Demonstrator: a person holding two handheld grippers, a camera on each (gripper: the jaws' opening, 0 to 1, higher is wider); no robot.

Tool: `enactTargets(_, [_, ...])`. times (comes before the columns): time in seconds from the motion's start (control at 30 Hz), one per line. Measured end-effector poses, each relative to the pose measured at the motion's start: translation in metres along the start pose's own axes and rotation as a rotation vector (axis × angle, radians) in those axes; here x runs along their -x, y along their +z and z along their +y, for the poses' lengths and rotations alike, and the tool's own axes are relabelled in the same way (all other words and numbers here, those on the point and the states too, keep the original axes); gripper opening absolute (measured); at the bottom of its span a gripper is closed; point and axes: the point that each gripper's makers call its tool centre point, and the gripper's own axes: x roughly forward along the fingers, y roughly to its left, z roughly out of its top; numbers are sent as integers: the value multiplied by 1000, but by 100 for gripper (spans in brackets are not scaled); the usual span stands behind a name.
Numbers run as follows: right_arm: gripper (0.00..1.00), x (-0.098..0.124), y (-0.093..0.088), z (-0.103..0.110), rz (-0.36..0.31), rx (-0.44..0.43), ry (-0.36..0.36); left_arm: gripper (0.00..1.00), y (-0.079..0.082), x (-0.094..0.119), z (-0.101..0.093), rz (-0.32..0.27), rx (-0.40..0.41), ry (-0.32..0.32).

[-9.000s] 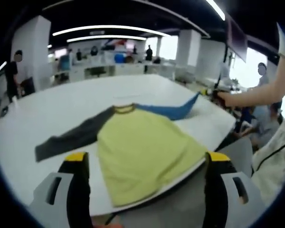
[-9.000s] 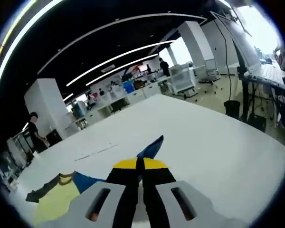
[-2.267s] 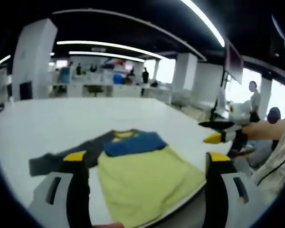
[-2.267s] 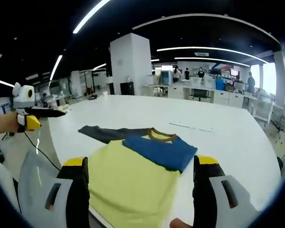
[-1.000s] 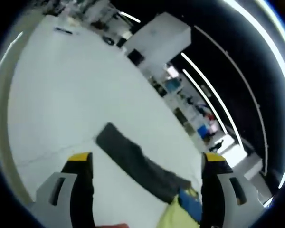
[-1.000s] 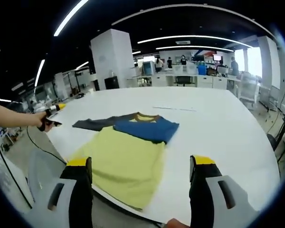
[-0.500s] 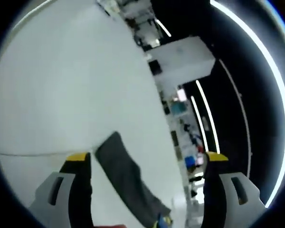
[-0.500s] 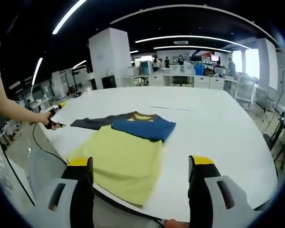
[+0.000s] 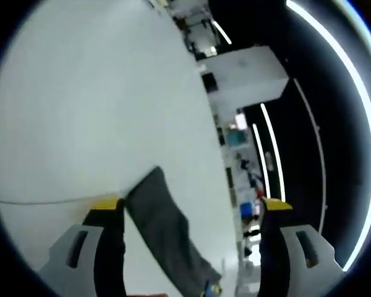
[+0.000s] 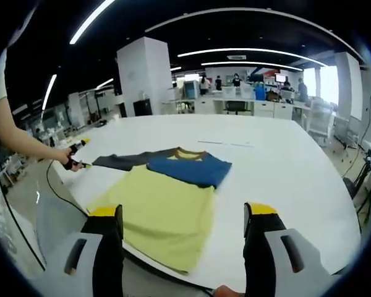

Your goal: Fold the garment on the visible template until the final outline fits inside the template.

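A yellow long-sleeved garment [image 10: 164, 207] with one blue sleeve folded across it and a grey sleeve [image 9: 167, 238] spread flat is lying near the white table's [image 10: 284, 167] near edge. The left gripper [image 9: 188, 213] is hovering with jaws spread at the grey sleeve's cuff; the right gripper [image 10: 182, 219] is hanging released.

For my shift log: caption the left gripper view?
Open left tongs closing on the grey sleeve lying flat on the white table.
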Motion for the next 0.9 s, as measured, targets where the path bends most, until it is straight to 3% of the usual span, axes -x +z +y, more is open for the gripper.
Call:
enactTargets(0.17, [78, 2, -2, -3, 11, 5, -10, 70, -4, -14, 4, 18, -18, 35])
enactTargets(0.27, [77, 2, -2, -5, 11, 6, -14, 55, -2, -21, 18, 12, -48, 110])
enactTargets(0.37, [76, 2, 1, -4, 6, 16, -13, 33, -3, -24, 38, 28, -98, 211])
enactTargets(0.4, [75, 2, 1, -4, 6, 17, -13, 19, -4, -23, 46, 26, -120, 248])
enactTargets(0.43, [75, 2, 2, -4, 5, 18, -13, 5, -5, -23, 48, 26, -120, 254])
enactTargets(0.47, [74, 2, 3, -4, 2, 18, -15, 0, -7, -22, 52, 21, -107, 265])
enactTargets(0.5, [74, 2, 3, -5, -1, 15, -17, 0, -6, -21, 57, -10, -69, 294])
enactTargets(0.57, [74, 2, 4, -5, -6, 7, -21, 0, -11, -24, 56, 11, -79, 260])
enactTargets(0.7, [73, 2, 4, -7, -12, 1, -24, 0, -5, -23, 57, 0, -166, 278])
enactTargets(0.77, [73, 1, 5, -7, -16, -3, -24, 0, -3, -12, 47, -7, -218, 286])
enactTargets(0.9, [73, -2, 6, -7, -26, -11, -14, 0, -6, -12, 41, 17, -240, 249])
